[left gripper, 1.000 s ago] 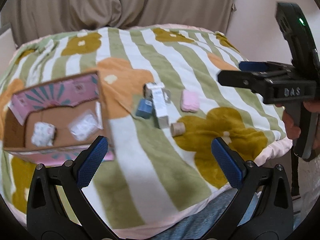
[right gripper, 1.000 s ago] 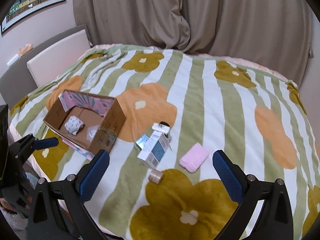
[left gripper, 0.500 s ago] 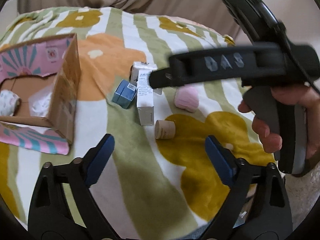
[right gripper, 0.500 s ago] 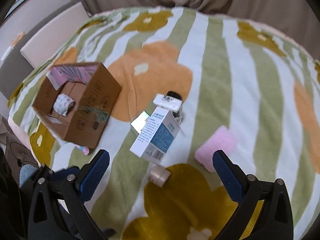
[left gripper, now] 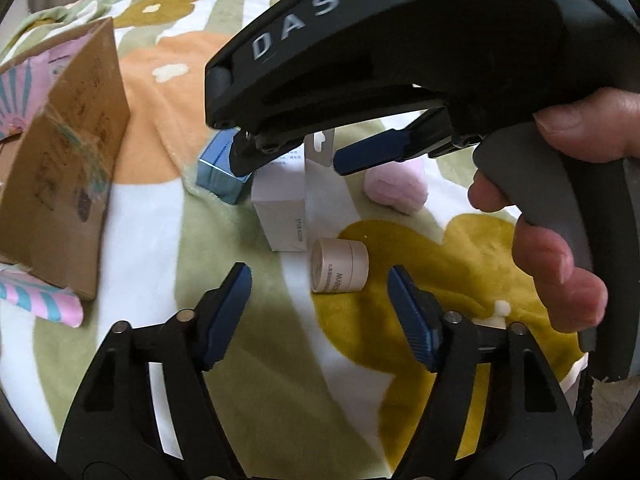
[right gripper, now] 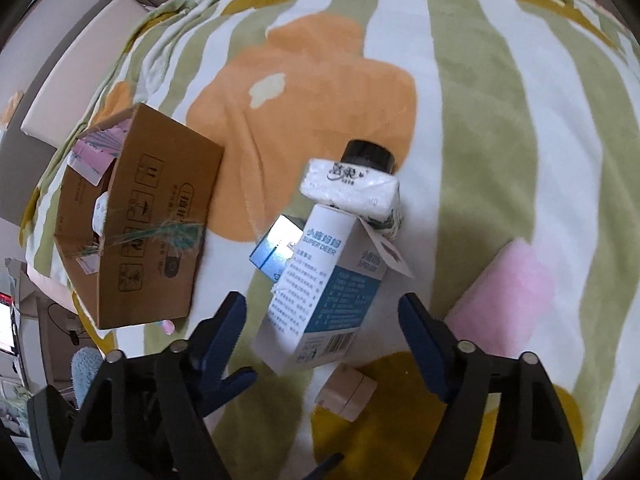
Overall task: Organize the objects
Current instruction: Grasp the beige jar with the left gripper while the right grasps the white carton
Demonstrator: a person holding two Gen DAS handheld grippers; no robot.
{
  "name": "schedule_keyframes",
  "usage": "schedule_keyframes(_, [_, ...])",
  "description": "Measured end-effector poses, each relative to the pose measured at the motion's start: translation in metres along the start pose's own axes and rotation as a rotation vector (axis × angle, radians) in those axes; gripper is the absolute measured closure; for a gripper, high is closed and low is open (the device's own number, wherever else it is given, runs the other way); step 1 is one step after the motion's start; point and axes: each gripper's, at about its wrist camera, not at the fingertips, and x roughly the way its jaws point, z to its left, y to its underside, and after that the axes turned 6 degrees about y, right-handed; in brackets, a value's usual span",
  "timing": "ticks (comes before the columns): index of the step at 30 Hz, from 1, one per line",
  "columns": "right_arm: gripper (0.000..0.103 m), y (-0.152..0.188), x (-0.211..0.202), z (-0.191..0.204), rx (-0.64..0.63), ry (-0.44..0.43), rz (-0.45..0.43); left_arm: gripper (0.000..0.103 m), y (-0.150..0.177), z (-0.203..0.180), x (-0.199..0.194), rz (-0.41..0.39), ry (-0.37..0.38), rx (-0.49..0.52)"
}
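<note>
1. Two grippers are over a flowered blanket [right gripper: 480, 80]; places below are given relative to the tall white and blue carton [right gripper: 320, 288].
2. The right gripper [right gripper: 322, 332] has its jaws spread wide on either side of the carton's near end, gripping nothing; its blue pads [right gripper: 224, 320] do not touch the carton.
3. The left gripper [left gripper: 318, 308] is likewise spread open and empty, low on the near side of the carton, with the small beige jar [left gripper: 339, 266] lying on its side between the fingertips and a little past them.
4. That beige jar lies just beside the carton's near end, on a mustard flower.
5. A white tissue pack [right gripper: 350, 188] rests at the carton's far end, and a black-capped jar [right gripper: 368, 154] stands just behind the pack.
6. A small blue box [right gripper: 276, 252] sits touching the carton's left side.
7. A pink sponge [right gripper: 504, 296] lies to the carton's right, apart from it.
8. An open cardboard box [right gripper: 140, 216] stands well to the carton's left, holding a white wrapped item that is mostly hidden.
9. In the left wrist view the person's right hand [left gripper: 560, 216] is wrapped around the right gripper's grey handle.
</note>
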Motion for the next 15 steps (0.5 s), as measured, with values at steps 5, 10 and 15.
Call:
schedule_keyframes(5, [0.045, 0.001, 0.005, -0.005, 0.025, -0.038, 0.017, 0.055, 0.002, 0.000, 0.015, 0.038, 0.005, 0.001])
schedule_keyframes(10, [0.050, 0.004, 0.002, -0.010, 0.040, -0.047, 0.008, 0.064, 0.003, 0.000, 0.023, 0.057, 0.013, 0.007])
schedule_keyframes(15, [0.051, 0.009, -0.004, -0.021, 0.067, -0.057, 0.002, 0.072, 0.002, -0.001, 0.028, 0.061, 0.015, 0.015])
